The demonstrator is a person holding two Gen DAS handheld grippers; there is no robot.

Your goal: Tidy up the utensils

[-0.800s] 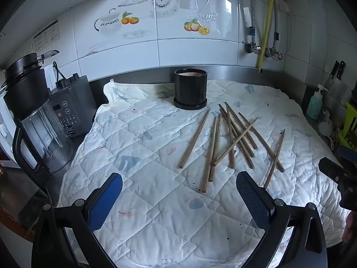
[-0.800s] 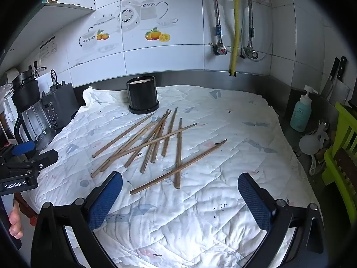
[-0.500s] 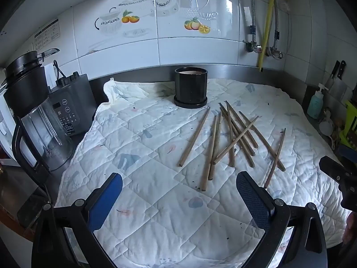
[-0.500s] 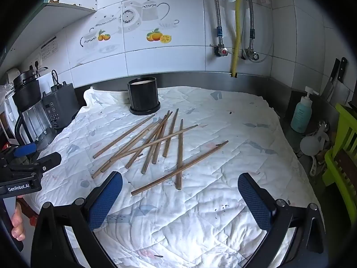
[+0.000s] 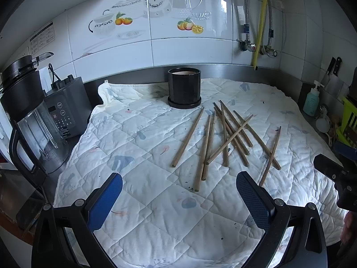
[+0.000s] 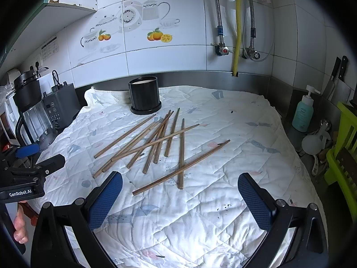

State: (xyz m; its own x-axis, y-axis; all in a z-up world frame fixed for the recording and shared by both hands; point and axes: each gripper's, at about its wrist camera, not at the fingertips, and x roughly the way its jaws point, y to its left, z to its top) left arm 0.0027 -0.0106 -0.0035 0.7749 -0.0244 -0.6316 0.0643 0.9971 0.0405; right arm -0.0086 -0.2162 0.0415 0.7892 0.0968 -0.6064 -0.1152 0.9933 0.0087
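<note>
Grippers [image 5: 178, 198] [image 6: 179, 198] are hovering wide, empty; next move is selecting one chopstick [image 6: 181, 153] for the black holder [image 6: 145, 95].

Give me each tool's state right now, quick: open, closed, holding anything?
Left tool: open wide, holding nothing.
Right tool: open wide, holding nothing; the chopsticks all lie on the cloth.
</note>
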